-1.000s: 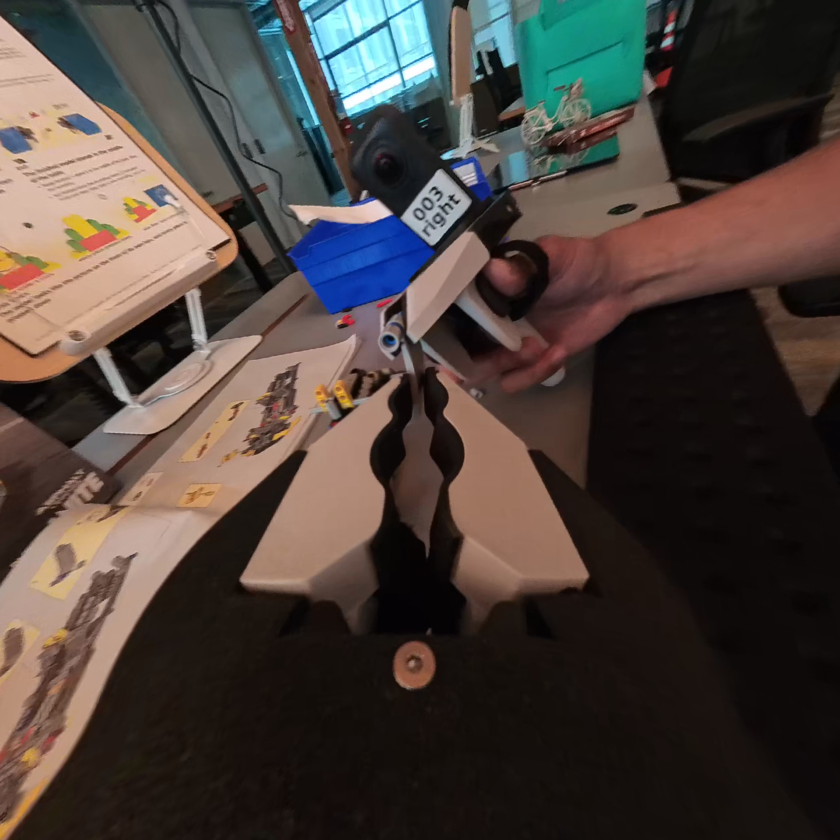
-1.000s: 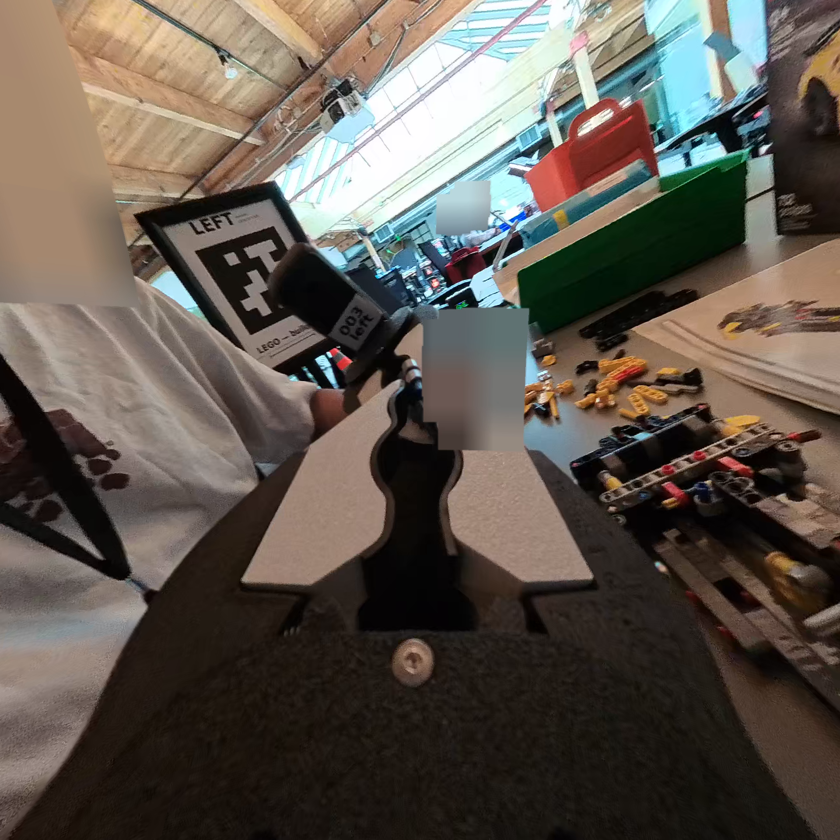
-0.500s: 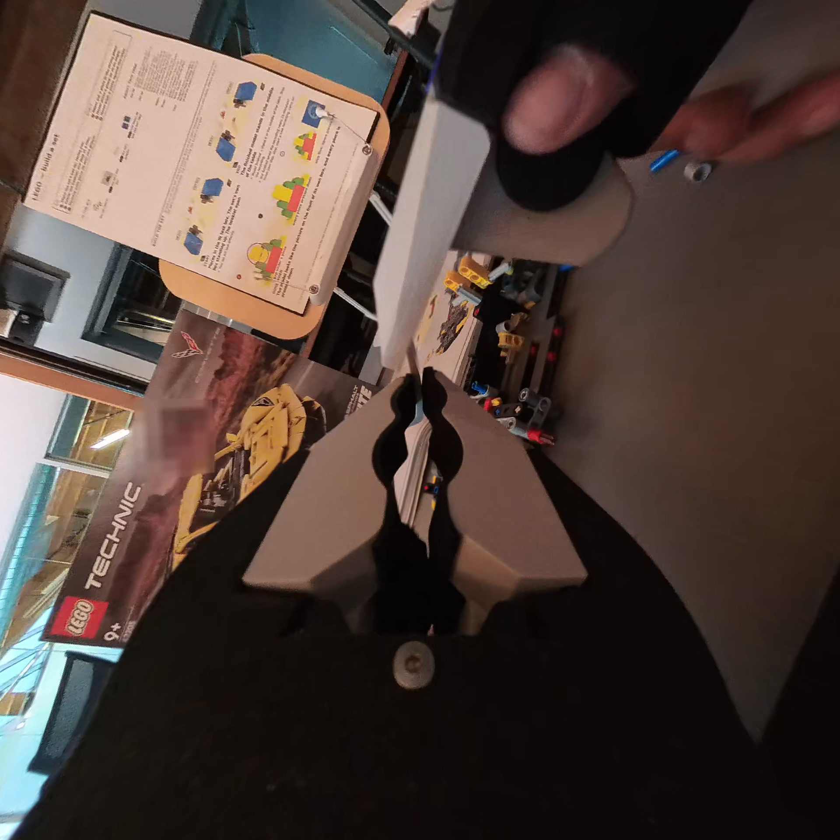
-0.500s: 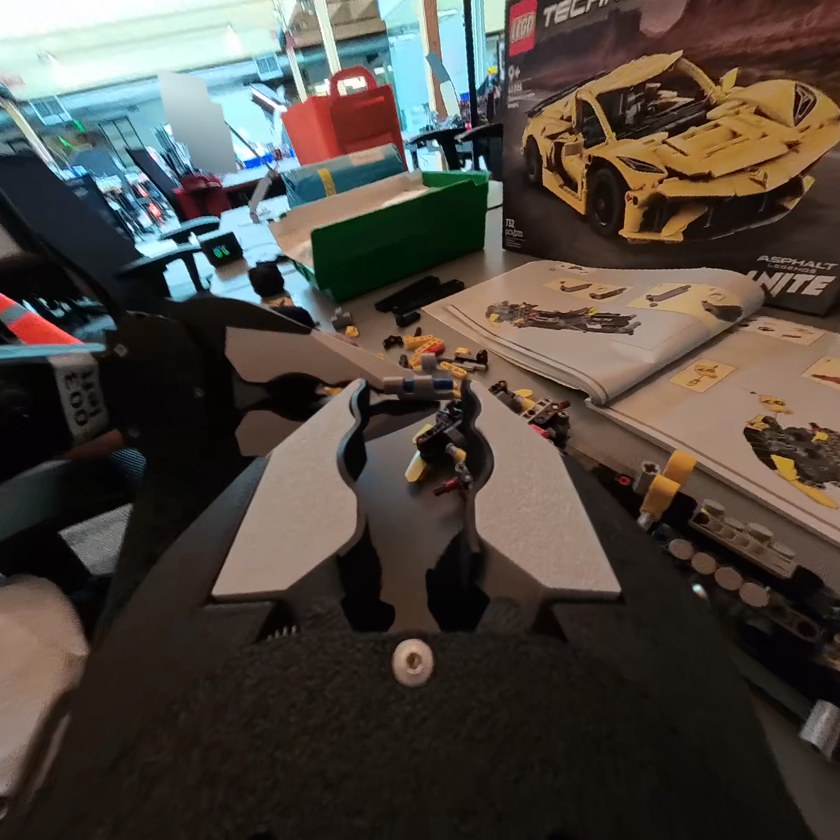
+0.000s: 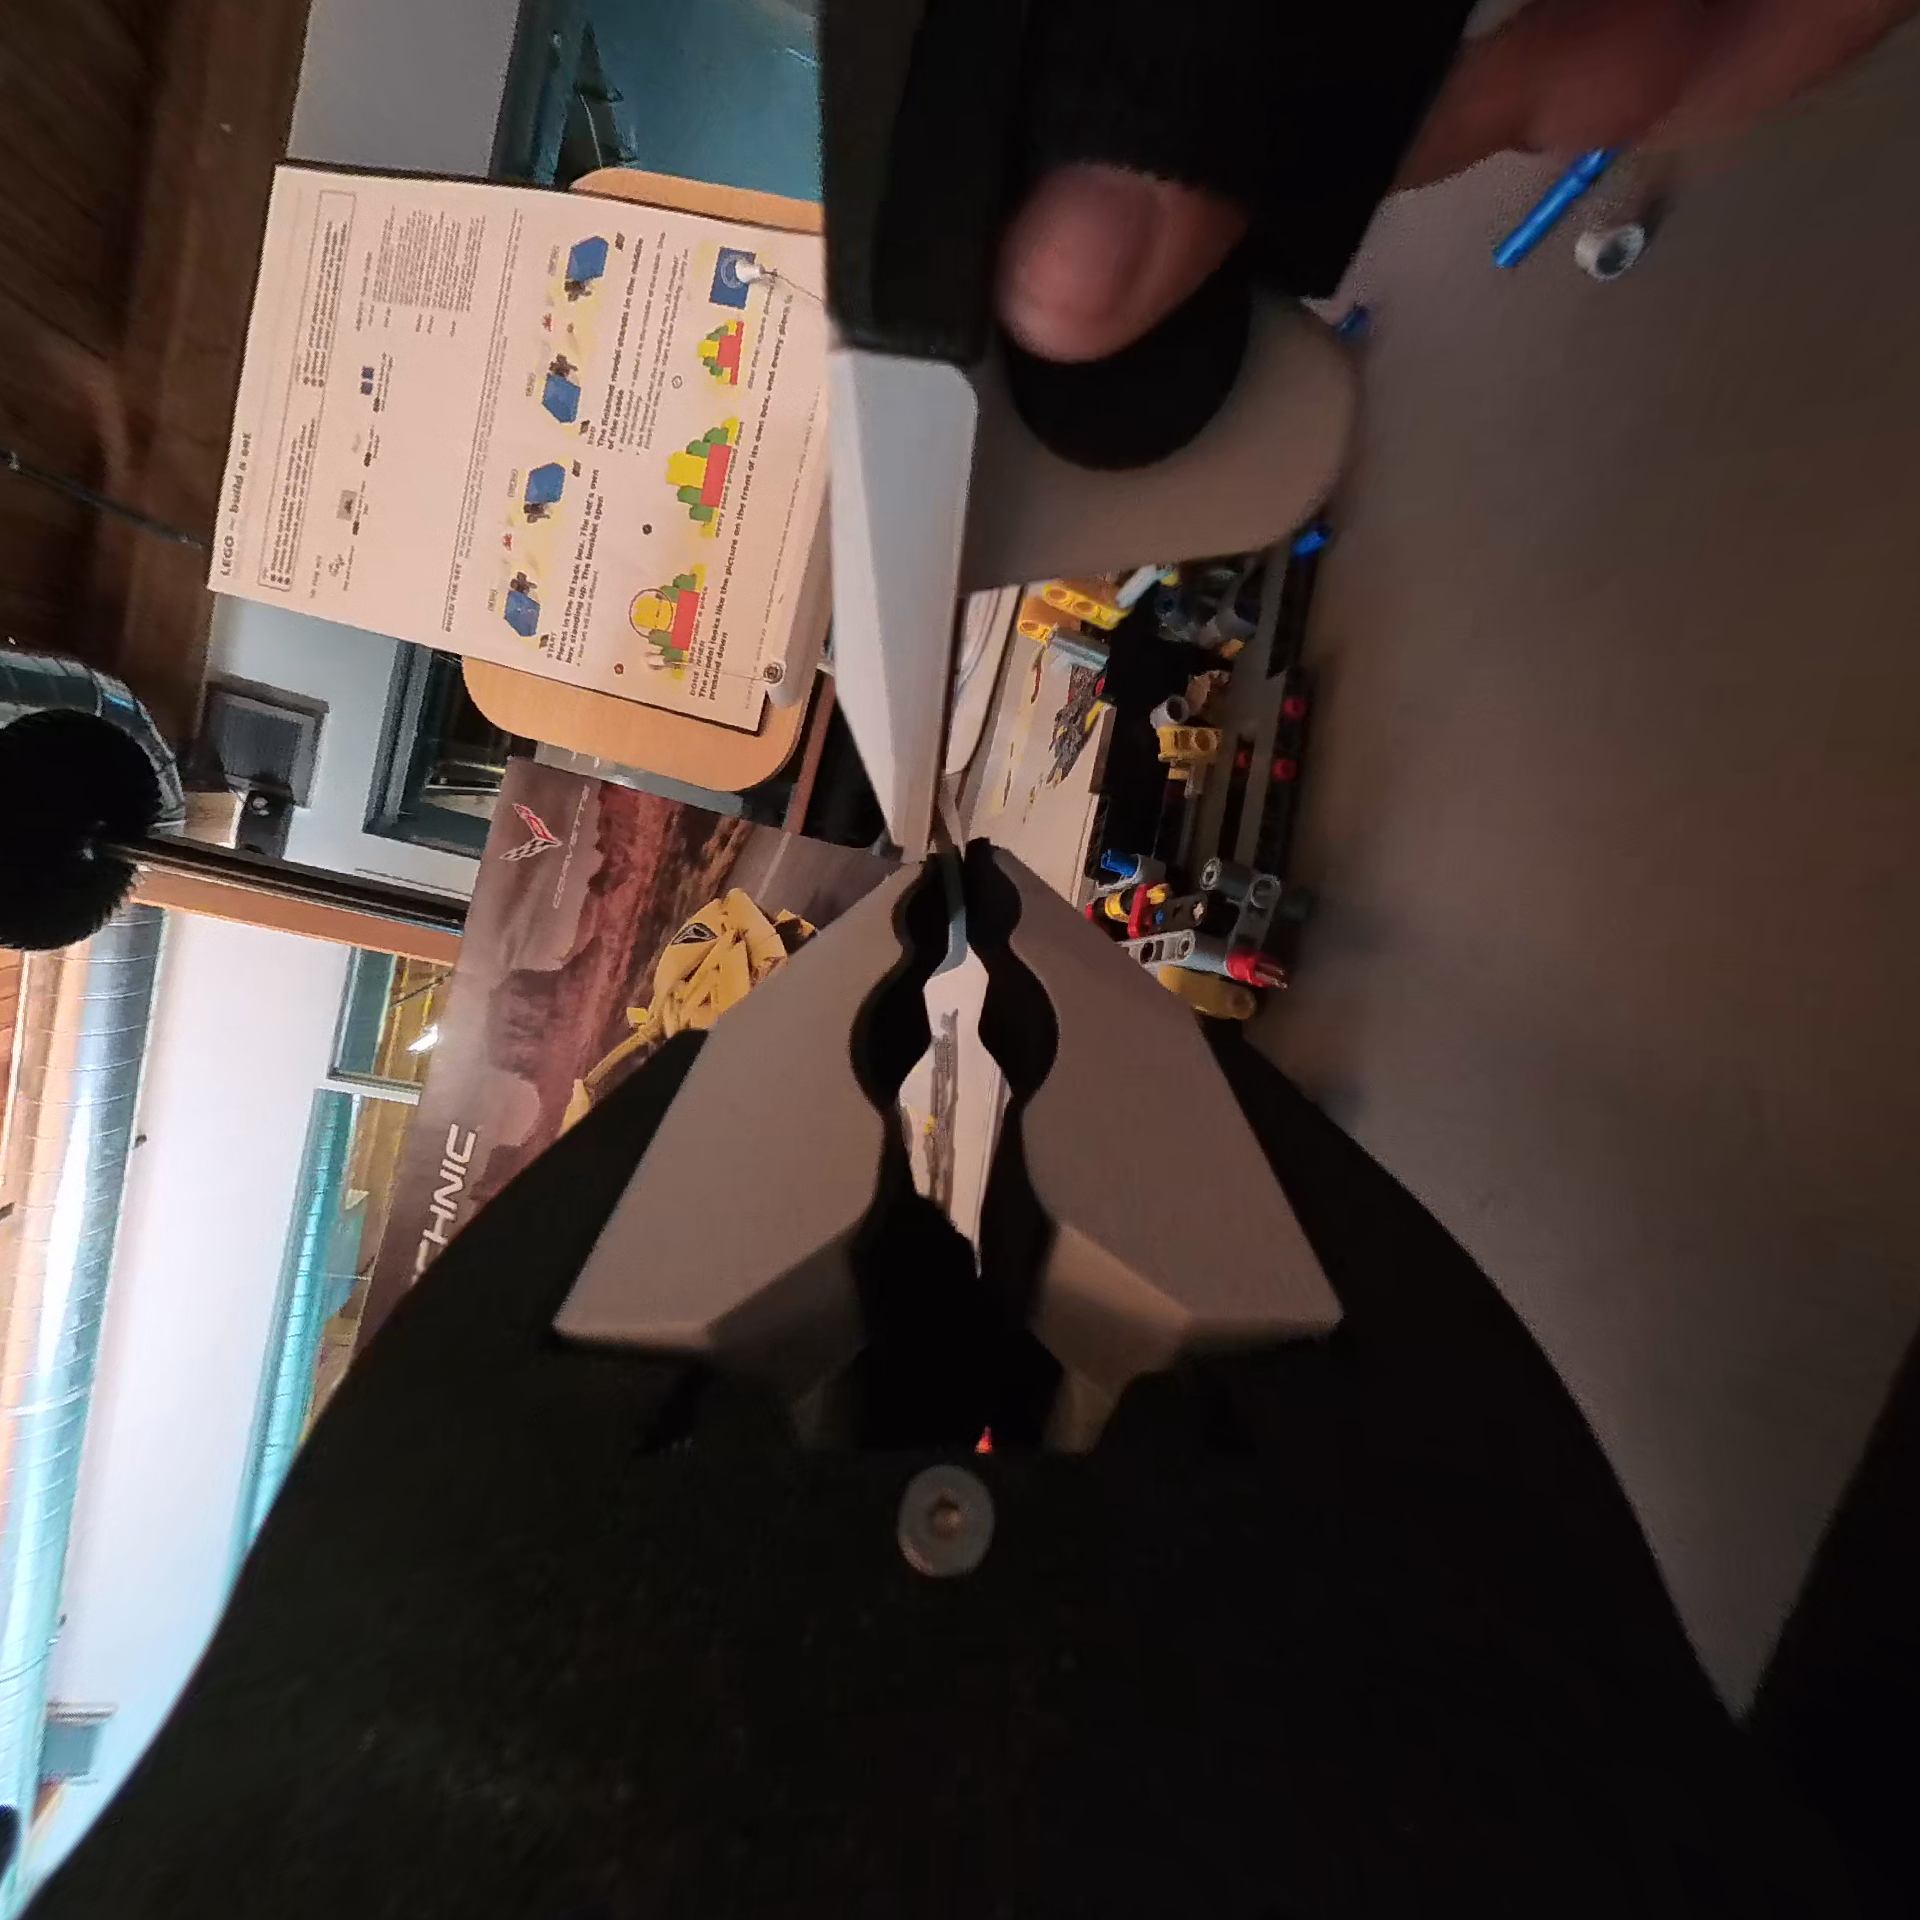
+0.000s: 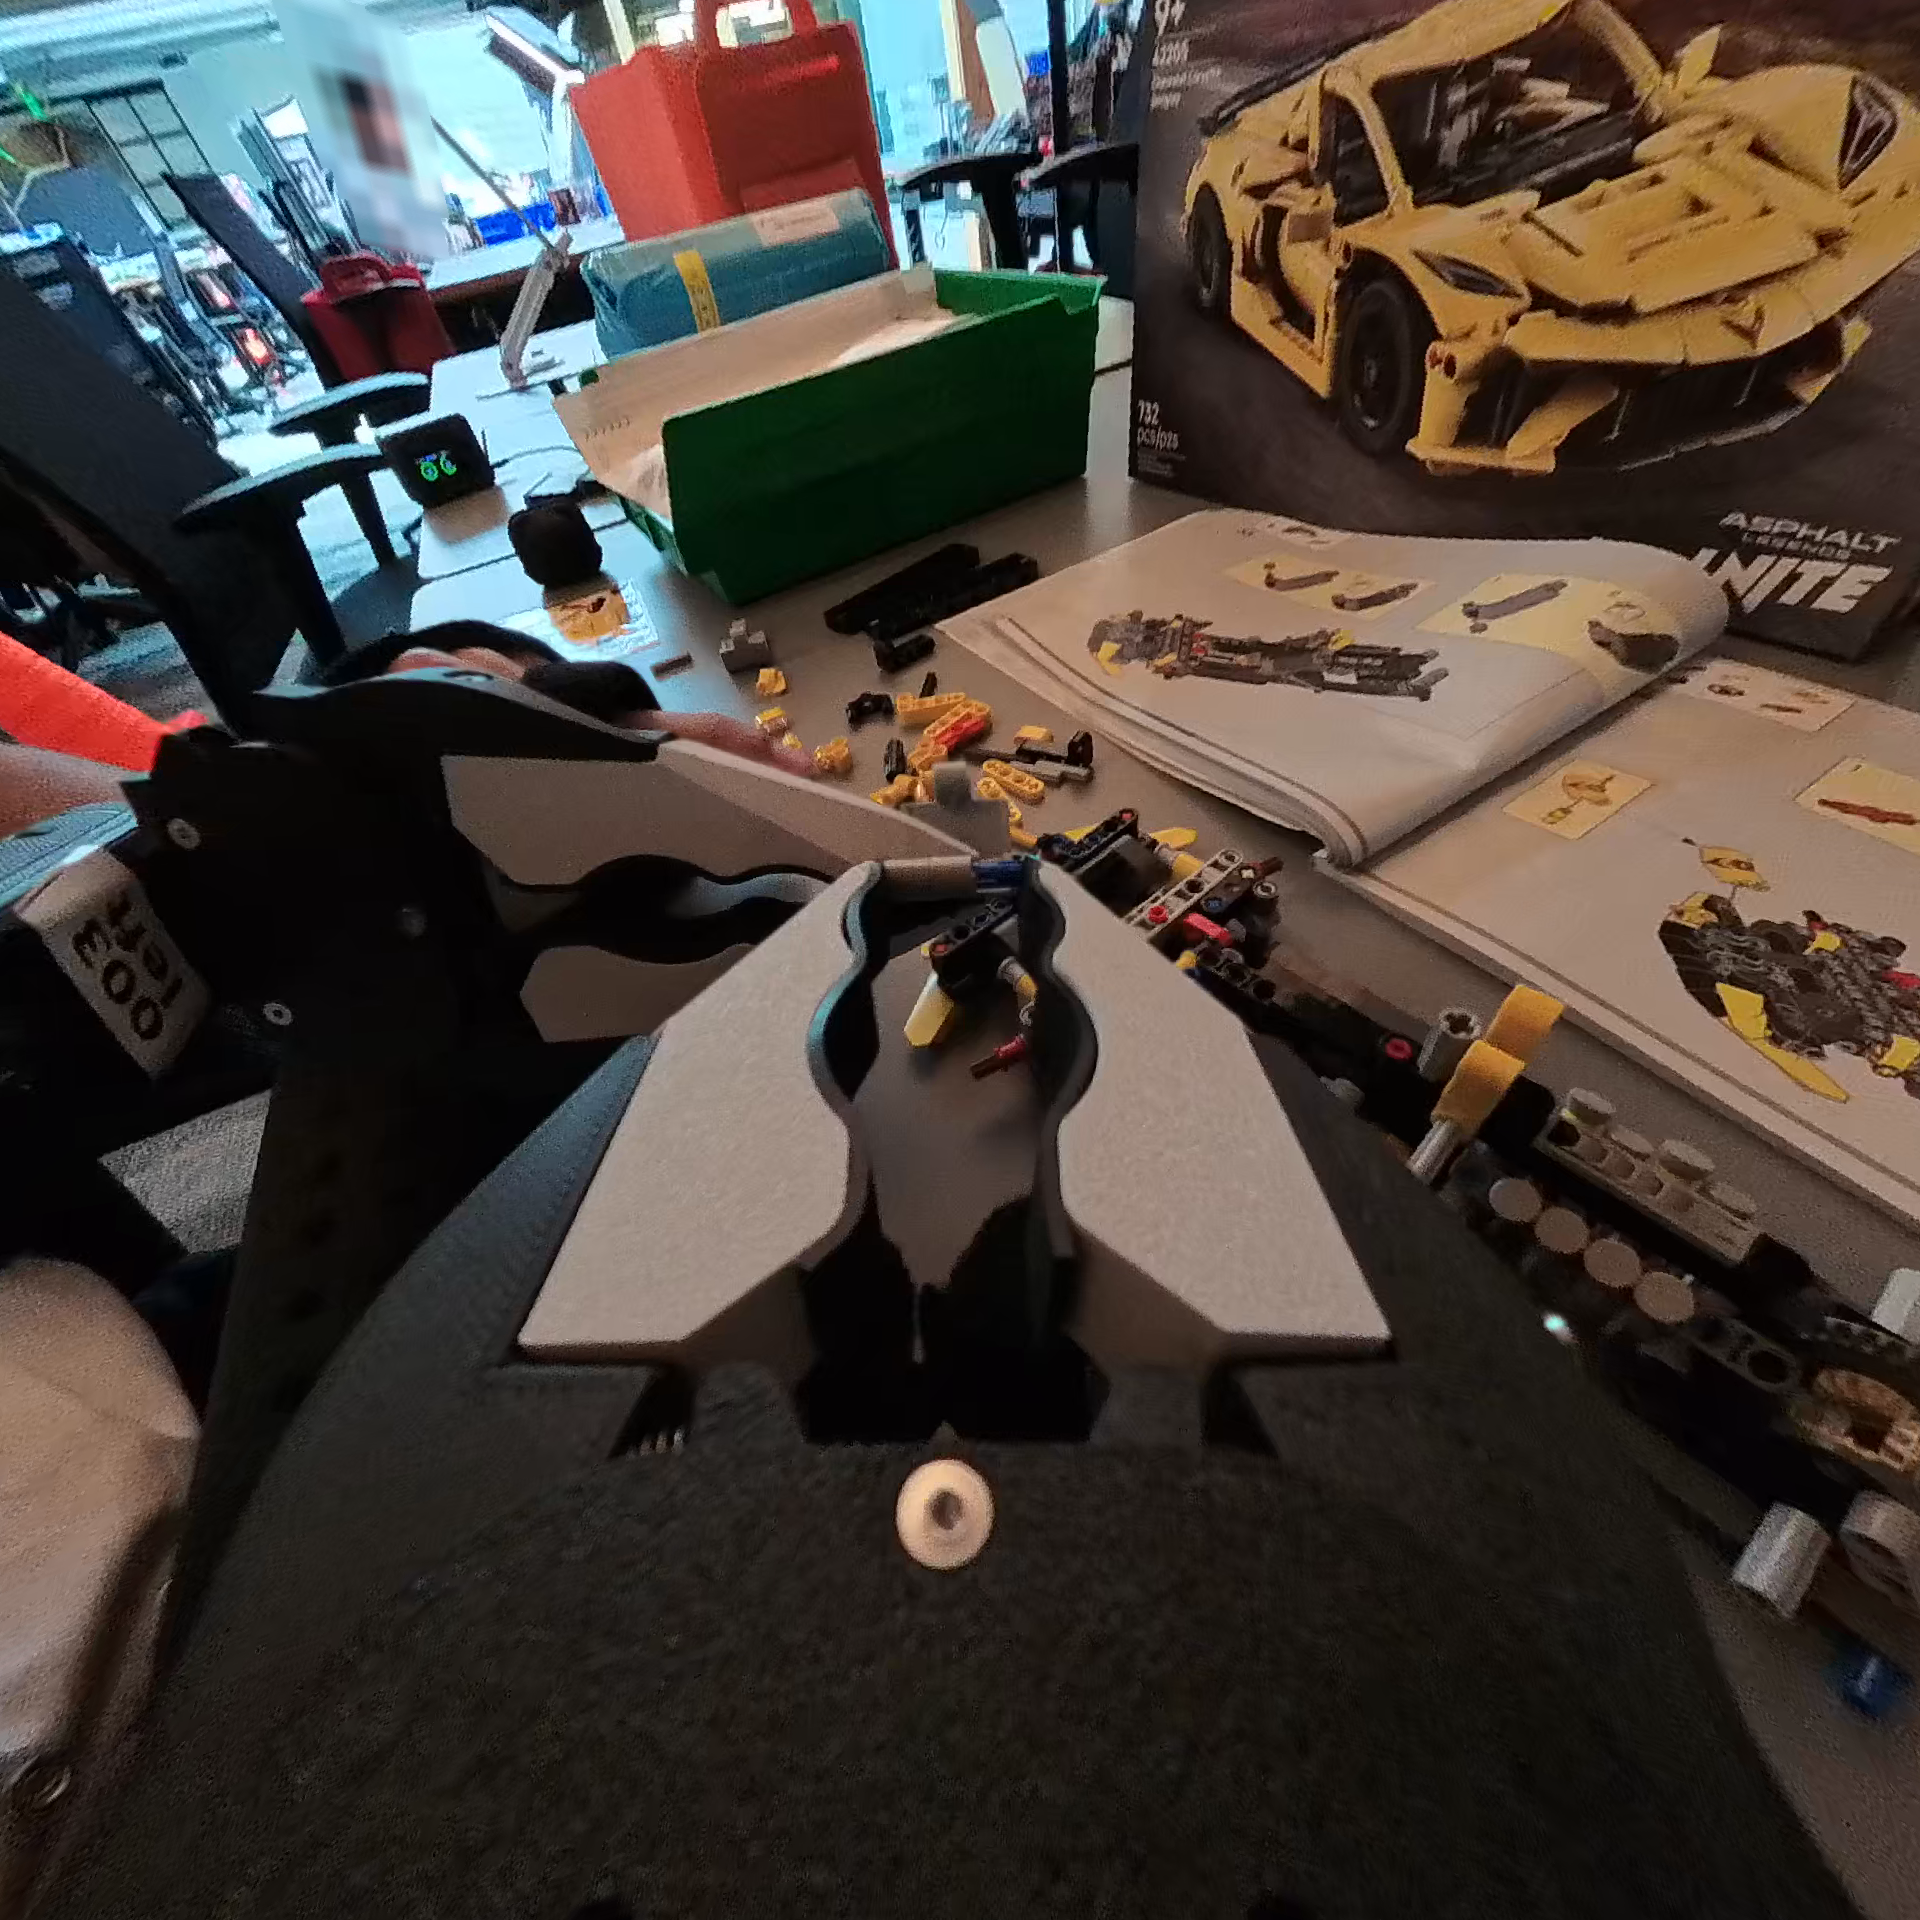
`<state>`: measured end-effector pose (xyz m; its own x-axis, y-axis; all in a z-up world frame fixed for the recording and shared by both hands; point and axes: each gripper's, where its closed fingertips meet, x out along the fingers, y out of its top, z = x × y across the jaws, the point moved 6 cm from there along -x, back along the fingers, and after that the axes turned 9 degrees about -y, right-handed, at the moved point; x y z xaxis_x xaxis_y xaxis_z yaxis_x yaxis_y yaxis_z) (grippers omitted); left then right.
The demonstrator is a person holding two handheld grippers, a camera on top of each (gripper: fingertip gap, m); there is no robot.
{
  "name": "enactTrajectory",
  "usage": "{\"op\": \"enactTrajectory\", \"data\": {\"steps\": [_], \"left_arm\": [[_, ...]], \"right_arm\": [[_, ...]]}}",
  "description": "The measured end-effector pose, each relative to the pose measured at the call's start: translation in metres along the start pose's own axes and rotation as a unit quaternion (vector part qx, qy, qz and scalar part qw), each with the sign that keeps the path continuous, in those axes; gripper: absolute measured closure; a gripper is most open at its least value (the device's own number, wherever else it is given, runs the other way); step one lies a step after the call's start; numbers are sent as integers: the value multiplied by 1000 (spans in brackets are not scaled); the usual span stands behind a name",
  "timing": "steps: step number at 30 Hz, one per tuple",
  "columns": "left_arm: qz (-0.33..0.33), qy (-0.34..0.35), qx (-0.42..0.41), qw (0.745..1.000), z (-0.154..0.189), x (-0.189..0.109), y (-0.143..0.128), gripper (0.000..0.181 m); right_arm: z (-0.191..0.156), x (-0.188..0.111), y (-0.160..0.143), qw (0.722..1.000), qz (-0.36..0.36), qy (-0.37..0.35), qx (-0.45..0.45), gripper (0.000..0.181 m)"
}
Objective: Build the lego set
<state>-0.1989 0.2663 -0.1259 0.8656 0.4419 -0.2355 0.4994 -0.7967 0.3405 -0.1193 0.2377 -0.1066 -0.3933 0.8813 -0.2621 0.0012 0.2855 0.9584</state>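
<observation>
My left tongs (image 6: 940, 878) and right tongs (image 6: 956, 883) met tip to tip above the desk (image 6: 727, 644), both pinched on one small grey-and-blue pin (image 6: 971, 871). To seat it well I judged I should keep both tips in line and push straight, not twist. The left tool lay rolled on its side, reaching in across the right one. The half-built chassis (image 6: 1195, 914) sat just beyond, loose pieces (image 6: 935, 727) and the open instruction booklet (image 6: 1351, 675) behind it.

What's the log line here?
left gripper: shut on grey piece | right gripper: shut on blue pin | tips meeting above table
</observation>
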Motion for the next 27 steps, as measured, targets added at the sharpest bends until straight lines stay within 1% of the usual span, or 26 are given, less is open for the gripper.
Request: {"op": "enactTrajectory", "data": {"steps": [4,6,10,13,15,18,20,22,24,26,27], "left_arm": [[-2,5,9,1000,1,1,1,180],[0,0,3,1000,1,1,0,180],[15,5,-3,1000,-2,0,-1,180],[24,15,20,999,-3,-2,-4,180],[34,33,59,997,-2,-4,-5,181],[66,43,105,991,2,-8,-2,181],[94,26,93,991,3,-10,0,181],[126,15,93,988,5,-14,3,181],[158,-6,98,982,11,-17,8,181],[182,-17,105,977,14,-20,12,181],[199,-24,106,974,16,-22,14,181]], "right_arm": [[-1,-1,0,1000,-2,-13,-19,157],[0,0,0,1000,0,-11,-11,157],[-2,-3,2,1000,27,-2,-16,156],[-1,-11,0,999,41,9,-26,150],[-1,-15,-2,999,33,21,-15,146],[-6,-22,-1,998,39,51,-26,147],[-12,-32,3,993,51,91,-45,151],[-12,-40,4,990,48,118,-65,152],[-14,-45,0,985,34,142,-94,152],[-16,-47,-4,980,21,143,-141,153],[-19,-47,-9,974,8,151,-166,156]]}}
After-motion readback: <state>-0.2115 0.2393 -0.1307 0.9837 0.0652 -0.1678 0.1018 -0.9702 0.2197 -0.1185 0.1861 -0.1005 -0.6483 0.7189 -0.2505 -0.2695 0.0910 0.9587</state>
